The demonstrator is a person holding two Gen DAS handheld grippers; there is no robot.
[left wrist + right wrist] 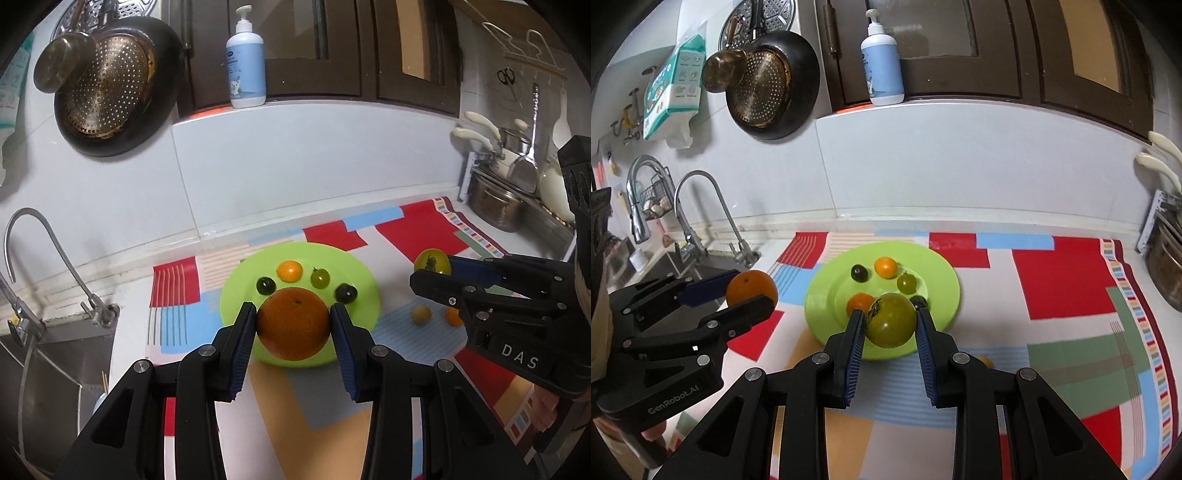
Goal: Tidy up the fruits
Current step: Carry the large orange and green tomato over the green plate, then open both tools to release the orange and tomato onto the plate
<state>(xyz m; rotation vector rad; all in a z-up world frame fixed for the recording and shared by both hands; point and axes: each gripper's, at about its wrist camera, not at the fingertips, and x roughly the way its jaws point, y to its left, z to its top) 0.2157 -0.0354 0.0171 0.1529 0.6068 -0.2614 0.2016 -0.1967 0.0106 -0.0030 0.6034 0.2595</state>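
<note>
My left gripper (293, 308) is shut on a large orange (293, 332), held above the near edge of a green plate (364, 280). My right gripper (888, 314) is shut on a yellow-green tomato (892, 321) over the plate's (942, 273) near side. On the plate lie a small orange fruit (289, 271), a green one (320, 277) and two dark grapes (266, 285). The right wrist view shows another small orange fruit (860, 302) on the plate. Two small fruits (421, 315) lie on the mat to the plate's right.
A colourful patterned mat (1052, 280) covers the counter. A sink with a faucet (40, 236) lies to the left. Pans and a strainer (110, 85) hang on the wall, a pump bottle (245, 62) stands on the ledge, and pots (498, 206) sit at the right.
</note>
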